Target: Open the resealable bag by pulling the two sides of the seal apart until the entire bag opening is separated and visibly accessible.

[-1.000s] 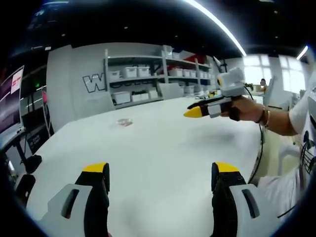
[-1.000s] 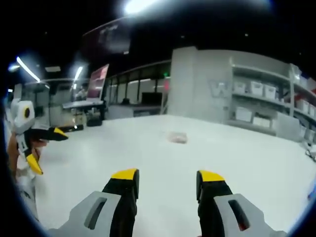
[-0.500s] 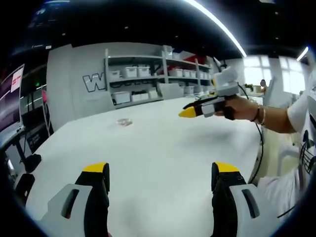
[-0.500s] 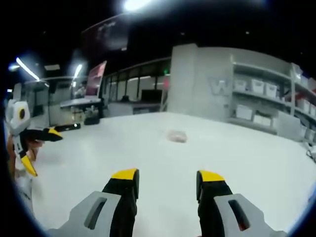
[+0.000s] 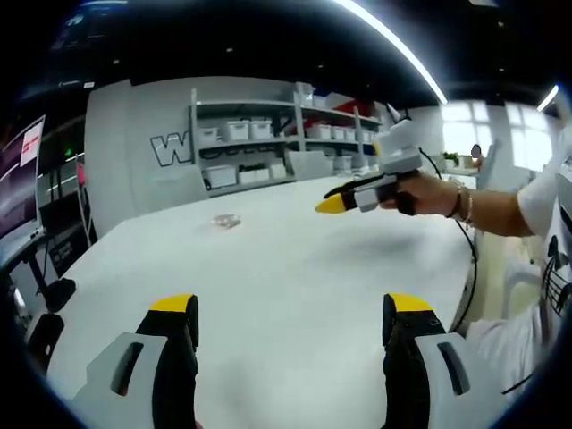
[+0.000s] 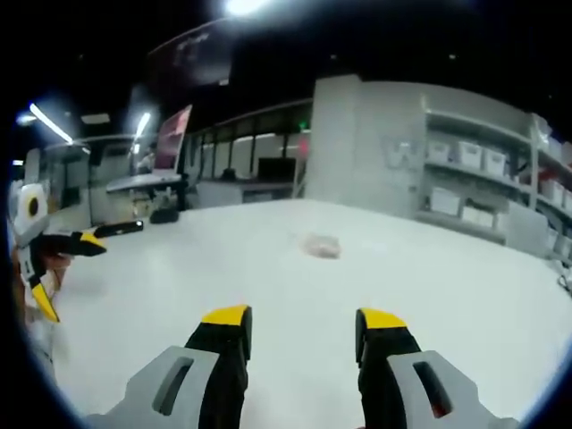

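Note:
A small clear resealable bag (image 5: 225,220) lies flat on the white table (image 5: 295,268), far ahead of both grippers; in the right gripper view the bag (image 6: 322,244) is a pale blur. My left gripper (image 5: 290,308) hovers above the near part of the table, jaws wide apart and empty. My right gripper (image 6: 304,317) is also open with nothing between its jaws. In the left gripper view the right gripper (image 5: 331,204) comes in from the right, held by a hand, its yellow tip pointing toward the bag. The left gripper (image 6: 67,273) appears at the far left of the right gripper view.
Grey shelves with white bins (image 5: 268,134) stand behind the table. A screen (image 5: 18,179) and dark equipment sit off the table's left edge. The person's forearm (image 5: 500,214) and a black cable (image 5: 469,277) lie along the right side.
The right gripper has moved leftward over the table, closer to the bag. In the right gripper view the left gripper has slipped a little toward the left edge. The bag has not moved.

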Tool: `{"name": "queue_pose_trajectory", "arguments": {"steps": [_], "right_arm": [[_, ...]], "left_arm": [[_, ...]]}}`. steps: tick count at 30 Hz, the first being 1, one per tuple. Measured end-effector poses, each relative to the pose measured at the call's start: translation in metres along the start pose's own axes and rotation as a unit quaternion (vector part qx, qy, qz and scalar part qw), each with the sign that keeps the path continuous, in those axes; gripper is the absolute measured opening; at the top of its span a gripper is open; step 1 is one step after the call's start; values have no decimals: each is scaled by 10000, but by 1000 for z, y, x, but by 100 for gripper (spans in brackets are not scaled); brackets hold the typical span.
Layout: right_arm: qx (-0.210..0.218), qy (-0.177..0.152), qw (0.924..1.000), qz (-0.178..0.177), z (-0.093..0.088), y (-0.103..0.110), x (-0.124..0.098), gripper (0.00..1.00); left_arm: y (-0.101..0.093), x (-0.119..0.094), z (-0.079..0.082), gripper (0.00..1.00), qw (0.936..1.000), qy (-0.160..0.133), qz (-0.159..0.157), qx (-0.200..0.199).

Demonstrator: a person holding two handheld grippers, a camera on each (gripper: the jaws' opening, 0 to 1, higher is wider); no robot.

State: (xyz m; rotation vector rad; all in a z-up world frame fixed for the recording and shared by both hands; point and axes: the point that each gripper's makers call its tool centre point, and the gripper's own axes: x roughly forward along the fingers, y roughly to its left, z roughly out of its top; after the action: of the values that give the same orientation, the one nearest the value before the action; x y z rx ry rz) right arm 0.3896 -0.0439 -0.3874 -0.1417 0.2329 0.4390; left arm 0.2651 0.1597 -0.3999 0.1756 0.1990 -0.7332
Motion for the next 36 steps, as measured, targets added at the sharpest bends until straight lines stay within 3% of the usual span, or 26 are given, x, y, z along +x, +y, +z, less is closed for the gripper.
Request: {"name": "queue_pose_trajectory", "arguments": {"steps": [19,36], "right_arm": [[77,48,9999,63,0,-6,14,44],[72,23,9999,133,12,-2,20,43]], "left_arm": [[4,3,-5,83,10000,47,-24,-82],[1,0,-1,83,9997,125,-61,-222]]}}
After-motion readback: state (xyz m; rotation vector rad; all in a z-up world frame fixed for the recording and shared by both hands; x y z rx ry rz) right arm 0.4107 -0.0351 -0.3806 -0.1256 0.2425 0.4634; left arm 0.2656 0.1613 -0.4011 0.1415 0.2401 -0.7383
